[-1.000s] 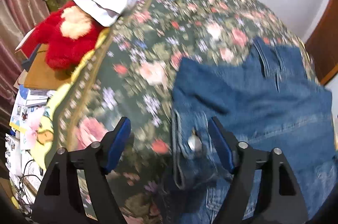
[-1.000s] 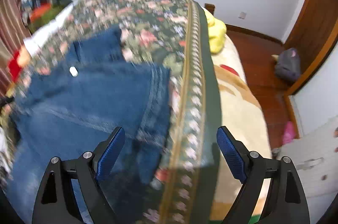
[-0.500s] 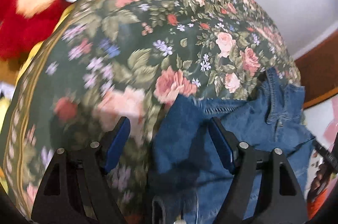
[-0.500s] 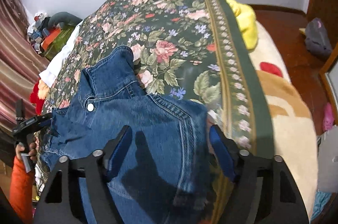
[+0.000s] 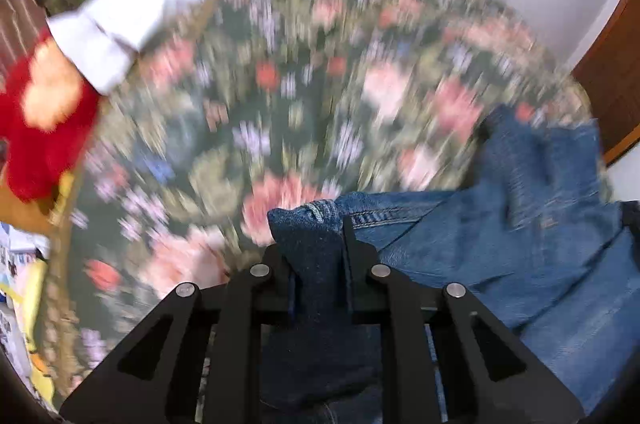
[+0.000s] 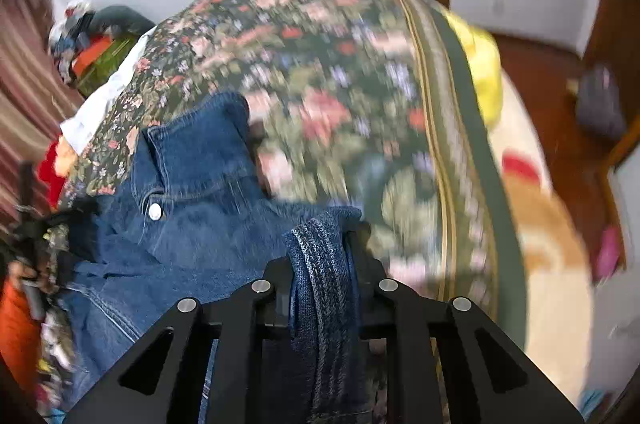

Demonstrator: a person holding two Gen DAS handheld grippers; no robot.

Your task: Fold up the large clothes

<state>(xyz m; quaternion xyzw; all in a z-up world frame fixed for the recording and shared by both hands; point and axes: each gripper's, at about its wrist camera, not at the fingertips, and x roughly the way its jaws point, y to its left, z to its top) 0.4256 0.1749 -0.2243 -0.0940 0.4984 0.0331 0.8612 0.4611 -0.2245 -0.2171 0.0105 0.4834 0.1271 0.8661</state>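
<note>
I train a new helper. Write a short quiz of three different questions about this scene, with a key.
1. True or false: both the left gripper and the right gripper are shut on the denim jacket.
2. Which lies under the jacket? A) floral bedspread B) bare wooden table C) grey carpet
3. Fill in: the red plush toy sits beside the ___ cloth.

Key: 1 true; 2 A; 3 white.

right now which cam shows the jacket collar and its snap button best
The right wrist view: the denim jacket shows its collar and silver snap button fairly sharply. The left wrist view shows only a blurred collar at the frame's right edge, no button.
</note>
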